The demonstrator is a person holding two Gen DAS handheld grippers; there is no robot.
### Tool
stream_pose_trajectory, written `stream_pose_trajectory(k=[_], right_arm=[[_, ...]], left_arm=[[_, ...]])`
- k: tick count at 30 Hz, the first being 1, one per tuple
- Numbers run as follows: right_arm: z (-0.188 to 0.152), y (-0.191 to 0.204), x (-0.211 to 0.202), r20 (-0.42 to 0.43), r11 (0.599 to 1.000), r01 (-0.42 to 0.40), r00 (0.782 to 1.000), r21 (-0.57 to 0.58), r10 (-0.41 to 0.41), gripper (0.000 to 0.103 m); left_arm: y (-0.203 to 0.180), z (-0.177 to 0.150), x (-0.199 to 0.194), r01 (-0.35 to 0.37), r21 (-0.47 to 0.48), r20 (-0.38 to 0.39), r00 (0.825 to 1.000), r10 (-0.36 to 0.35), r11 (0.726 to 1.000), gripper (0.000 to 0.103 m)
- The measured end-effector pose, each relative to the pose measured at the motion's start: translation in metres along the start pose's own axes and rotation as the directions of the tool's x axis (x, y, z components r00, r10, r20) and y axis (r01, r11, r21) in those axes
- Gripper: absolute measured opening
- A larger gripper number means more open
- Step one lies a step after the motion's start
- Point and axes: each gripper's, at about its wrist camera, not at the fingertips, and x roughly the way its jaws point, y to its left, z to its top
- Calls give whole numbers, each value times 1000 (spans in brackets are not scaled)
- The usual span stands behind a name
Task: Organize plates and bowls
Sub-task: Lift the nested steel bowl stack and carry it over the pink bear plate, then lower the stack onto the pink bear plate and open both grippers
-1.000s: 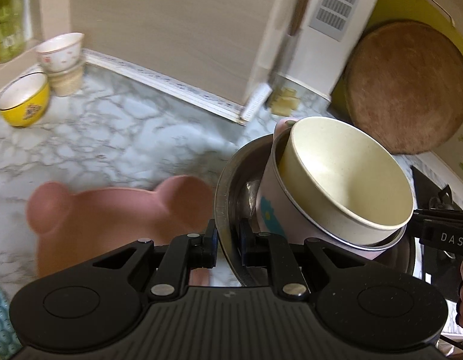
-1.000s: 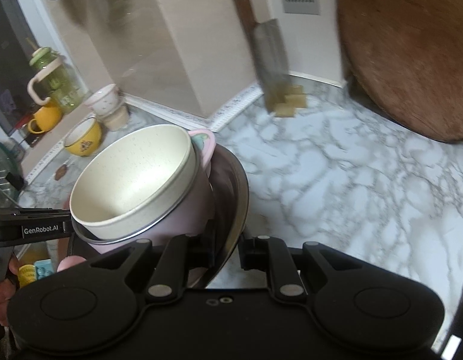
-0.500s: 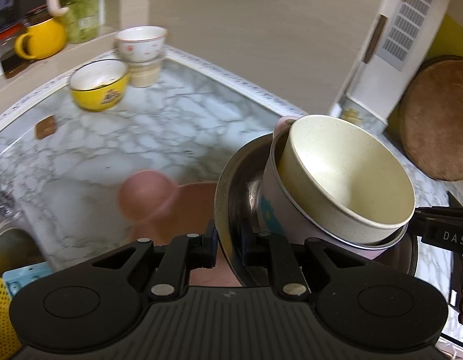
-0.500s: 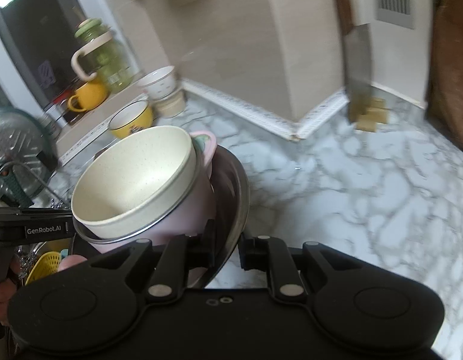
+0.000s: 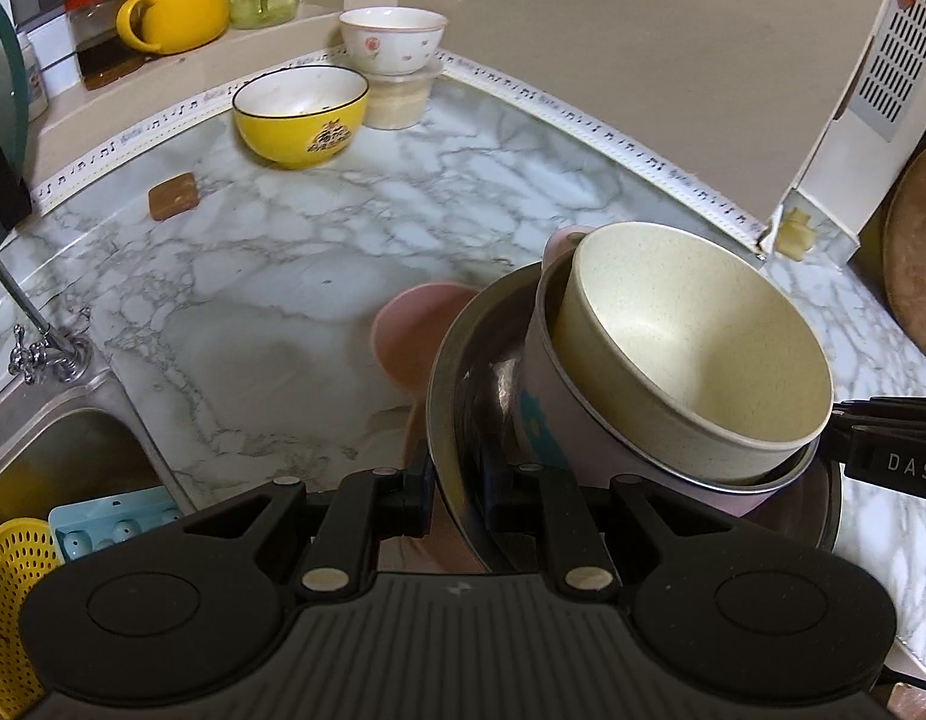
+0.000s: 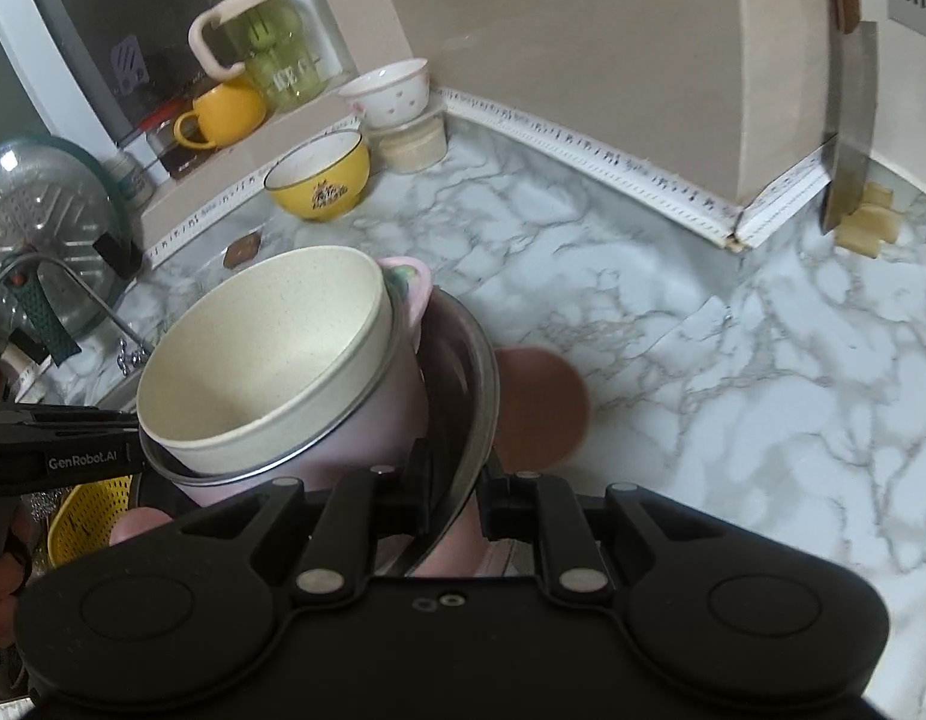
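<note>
Jaws of my left gripper (image 5: 457,498) and right gripper (image 6: 451,498) pinch the steel plate (image 5: 448,372) rim, nearly closed. Cream bowl (image 5: 697,348) leans toward 2 o'clock in the left view; further tilt may slide the stack off.

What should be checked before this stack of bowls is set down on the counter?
1. Left gripper shut on steel dish rim: ok.
2. Right gripper shut on opposite rim: ok.
3. Cream bowl nested in pink bowl: ok, though tilted.
4. Bare marble counter ahead: ok.
5. Yellow bowl and stacked white bowl apart from the stack: ok.
6. Pink plate underneath held securely: cannot tell.
</note>
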Motion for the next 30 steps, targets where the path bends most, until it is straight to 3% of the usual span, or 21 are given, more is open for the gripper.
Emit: stream_pose_trajectory(k=[30], right_arm=[[-10, 9, 29, -38, 996, 79, 996, -50, -81, 17]], left_arm=[[1, -8, 23, -36, 34, 39, 999, 35, 999, 14]])
